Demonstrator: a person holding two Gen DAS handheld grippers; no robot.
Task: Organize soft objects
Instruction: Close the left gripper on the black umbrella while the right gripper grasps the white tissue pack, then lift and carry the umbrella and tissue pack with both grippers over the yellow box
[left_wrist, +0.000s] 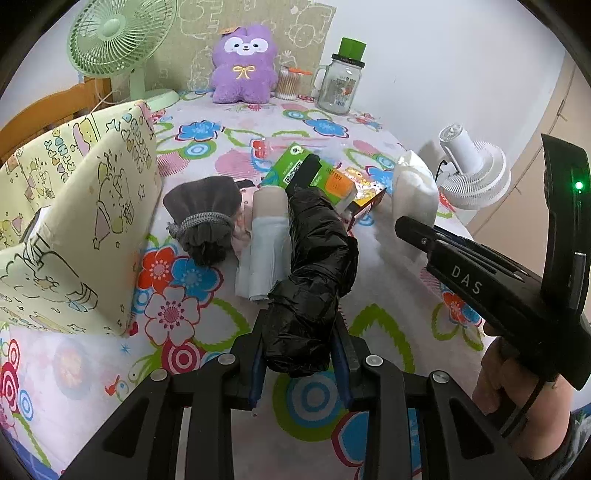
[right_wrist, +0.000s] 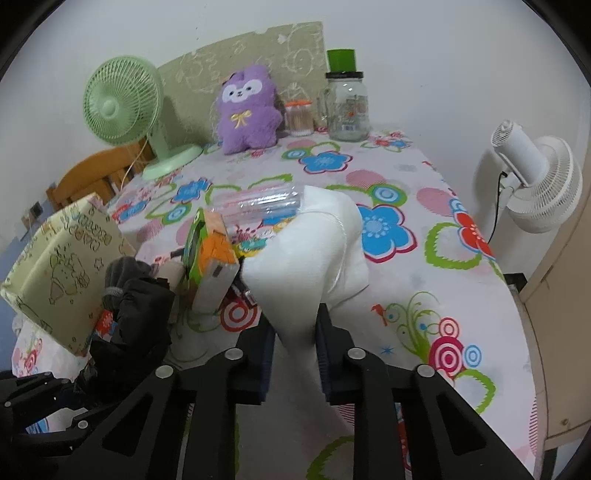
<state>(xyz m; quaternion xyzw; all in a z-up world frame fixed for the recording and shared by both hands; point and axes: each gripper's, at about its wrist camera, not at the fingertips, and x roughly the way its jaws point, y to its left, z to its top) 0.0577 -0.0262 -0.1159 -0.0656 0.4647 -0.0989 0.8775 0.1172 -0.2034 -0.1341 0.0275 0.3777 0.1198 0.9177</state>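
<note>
Grip on both sides held: left claw (left_wrist: 301, 354) clenched on the black bag roll (left_wrist: 314, 266) at frame centre, right claw (right_wrist: 293, 347) pinching the white pad (right_wrist: 306, 254) mid-frame. We advised lifting clear before swinging toward the patterned box (left_wrist: 74, 221), left.

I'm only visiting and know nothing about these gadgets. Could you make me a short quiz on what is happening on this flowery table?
1. True or false: the left gripper is shut on the black plastic bag roll.
2. What does the right gripper grip? A) the purple plush toy B) the white cloth bundle C) the glass jar
3. Fill in: the green fan stands at the far end of the table, on the ____ side of the plush toy in the right wrist view.

Key:
1. True; the roll sits between its jaws.
2. B; the jaws pinch its lower end.
3. Left.
</note>
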